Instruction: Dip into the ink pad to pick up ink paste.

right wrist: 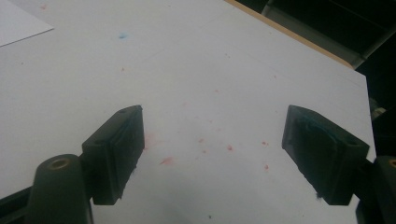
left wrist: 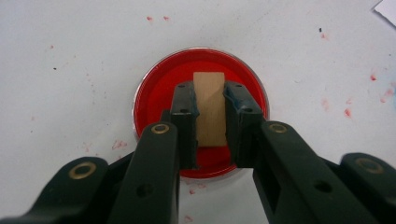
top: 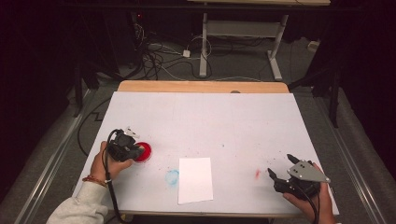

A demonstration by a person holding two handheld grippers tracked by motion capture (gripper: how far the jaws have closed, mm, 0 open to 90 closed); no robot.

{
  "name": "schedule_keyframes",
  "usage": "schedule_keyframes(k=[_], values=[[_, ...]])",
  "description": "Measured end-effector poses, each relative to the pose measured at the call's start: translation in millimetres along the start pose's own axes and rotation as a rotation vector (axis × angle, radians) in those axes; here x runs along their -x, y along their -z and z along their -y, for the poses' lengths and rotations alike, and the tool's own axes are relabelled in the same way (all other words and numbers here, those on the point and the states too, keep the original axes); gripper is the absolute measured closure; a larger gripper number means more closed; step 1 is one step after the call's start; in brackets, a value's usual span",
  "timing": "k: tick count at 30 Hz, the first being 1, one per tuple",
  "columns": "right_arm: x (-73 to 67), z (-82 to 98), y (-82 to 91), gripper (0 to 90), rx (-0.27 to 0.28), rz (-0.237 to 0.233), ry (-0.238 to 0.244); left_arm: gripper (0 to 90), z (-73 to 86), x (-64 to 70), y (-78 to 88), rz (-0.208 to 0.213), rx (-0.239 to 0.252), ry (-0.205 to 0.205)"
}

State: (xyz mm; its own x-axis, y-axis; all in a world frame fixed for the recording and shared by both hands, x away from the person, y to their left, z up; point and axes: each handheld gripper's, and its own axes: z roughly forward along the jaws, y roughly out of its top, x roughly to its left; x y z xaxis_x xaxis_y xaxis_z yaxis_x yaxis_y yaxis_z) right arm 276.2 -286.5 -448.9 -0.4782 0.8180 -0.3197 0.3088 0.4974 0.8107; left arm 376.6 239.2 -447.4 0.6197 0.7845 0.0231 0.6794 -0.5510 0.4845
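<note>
My left gripper (left wrist: 210,109) stands clenched on a small wooden block (left wrist: 209,100), which sits upright between the pads and directly over a round red dish of paint (left wrist: 154,95) at the near-left part of the white table (top: 205,121). In the left gripper view the block's long axis runs straight along the jaws, its far end pointing down into the red; whether that end touches the paint, I cannot tell. The sheet of white paper (top: 195,180) lies to the right of the dish, near the front edge, just past a faint blue ring (top: 172,177). As I judge it, the coming move turns on this: the paper sits between my two hands but closer to the left gripper (top: 124,146), so the block travels rightward and toward me. My right gripper (top: 283,173) rests at the near-right corner, jaws spread wide with nothing between them, well apart from the paper.
</note>
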Motion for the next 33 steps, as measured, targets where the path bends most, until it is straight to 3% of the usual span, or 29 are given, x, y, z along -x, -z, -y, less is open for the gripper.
schedule_keyframes(k=[16,19,21,26,33], values=[[-0.5,-0.2,0.5,21.3,-0.002,-0.004,0.004,74.2,2.1,-3.5,0.5,0.022,0.017,0.020],[-0.9,-0.3,0.2,21.3,-0.004,-0.004,0.004,74.2,1.3,-5.7,3.6,0.025,0.018,0.039],[-0.6,-0.3,0.2,21.3,-0.004,-0.003,0.004,74.1,1.3,-6.6,9.3,0.029,0.042,0.045],[-0.3,-0.2,0.8,21.3,-0.005,-0.003,0.003,74.1,-1.0,-2.7,35.2,-0.007,0.116,0.032],[-0.7,-0.4,0.3,21.3,-0.005,-0.004,0.005,74.1,-2.8,4.2,56.9,-0.025,0.151,-0.006]])
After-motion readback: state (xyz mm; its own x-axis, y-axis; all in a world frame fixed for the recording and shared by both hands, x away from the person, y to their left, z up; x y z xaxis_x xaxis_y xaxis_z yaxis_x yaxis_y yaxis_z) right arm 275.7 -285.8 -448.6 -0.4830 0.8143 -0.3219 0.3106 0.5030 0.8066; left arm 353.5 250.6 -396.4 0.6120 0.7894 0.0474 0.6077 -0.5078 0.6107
